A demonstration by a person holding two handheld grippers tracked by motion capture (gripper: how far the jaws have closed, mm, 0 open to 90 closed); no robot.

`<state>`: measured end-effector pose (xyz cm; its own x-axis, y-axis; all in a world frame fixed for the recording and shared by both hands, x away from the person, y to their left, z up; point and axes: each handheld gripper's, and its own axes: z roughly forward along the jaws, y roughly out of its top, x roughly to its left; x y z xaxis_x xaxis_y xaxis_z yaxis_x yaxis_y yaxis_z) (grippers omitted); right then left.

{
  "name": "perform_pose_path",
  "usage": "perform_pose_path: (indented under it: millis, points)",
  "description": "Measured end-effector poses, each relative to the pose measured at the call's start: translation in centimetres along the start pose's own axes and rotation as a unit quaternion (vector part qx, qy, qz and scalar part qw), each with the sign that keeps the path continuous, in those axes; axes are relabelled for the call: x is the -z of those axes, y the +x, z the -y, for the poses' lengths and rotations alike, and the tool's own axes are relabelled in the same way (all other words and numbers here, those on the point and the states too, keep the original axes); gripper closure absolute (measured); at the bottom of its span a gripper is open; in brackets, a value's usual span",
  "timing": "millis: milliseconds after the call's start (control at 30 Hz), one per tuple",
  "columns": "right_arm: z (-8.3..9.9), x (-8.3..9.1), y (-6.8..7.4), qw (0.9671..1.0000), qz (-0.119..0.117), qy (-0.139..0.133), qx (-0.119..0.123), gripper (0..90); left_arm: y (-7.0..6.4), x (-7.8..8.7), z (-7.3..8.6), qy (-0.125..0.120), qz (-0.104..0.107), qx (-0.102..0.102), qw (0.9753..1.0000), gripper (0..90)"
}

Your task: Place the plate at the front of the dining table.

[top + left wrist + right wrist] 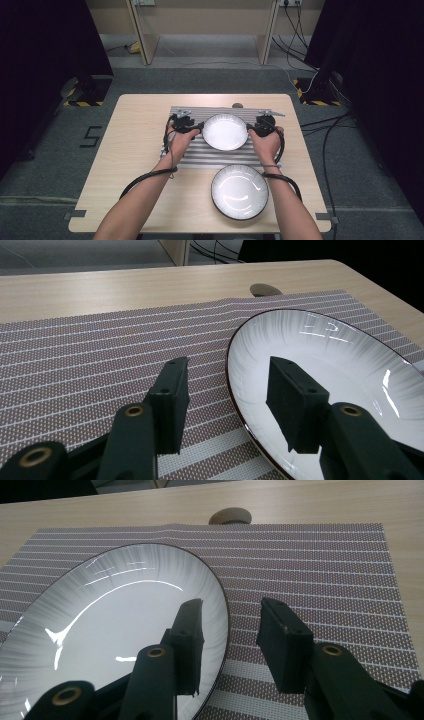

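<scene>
A white plate [225, 131] with a dark rim lies on a striped placemat [200, 155]. My left gripper [199, 128] is at its left rim and my right gripper [251, 129] at its right rim. In the left gripper view the gripper [227, 400] is open and straddles the rim of the plate [325, 355], one jaw over the placemat [100, 350] and one over the plate's inside. In the right gripper view the gripper [230, 640] is open in the same way across the plate [115, 615] and placemat [310, 570].
A second, larger white plate [239, 191] sits on the bare wooden table [135, 165] near the front edge, just right of centre. A small round tan disc [237, 105] lies at the mat's far edge. Cables [320, 130] run over the floor at the right.
</scene>
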<state>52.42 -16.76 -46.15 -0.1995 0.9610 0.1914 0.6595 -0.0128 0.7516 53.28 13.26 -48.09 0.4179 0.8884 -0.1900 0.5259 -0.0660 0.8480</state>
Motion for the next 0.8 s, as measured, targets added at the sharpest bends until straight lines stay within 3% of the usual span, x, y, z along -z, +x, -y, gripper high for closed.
perform_pose_path:
  millis: [200,300,400,567,800]
  points:
    - [0.0,0.5,-0.2,1.0000,-0.001,-0.001,0.001,61.6,0.1,0.8,-0.1,-0.001,0.005,-0.006,1.0000,49.6]
    - [0.1,0.9,-0.3,1.0000,-0.002,-0.003,0.004,61.0,0.3,1.2,-0.2,-0.006,0.015,-0.020,0.9997,48.8]
    - [0.2,1.4,-0.3,0.9999,-0.008,-0.005,0.005,61.0,0.3,1.7,-0.1,-0.002,0.018,-0.006,0.9998,47.3]
    - [0.3,2.2,-0.2,0.9999,-0.010,-0.007,0.008,59.8,0.3,2.7,0.1,-0.005,0.025,-0.015,0.9996,46.0]
    - [0.8,3.1,-0.4,0.9998,-0.013,-0.010,0.012,57.8,0.4,4.0,0.4,-0.011,0.031,-0.014,0.9994,43.3]
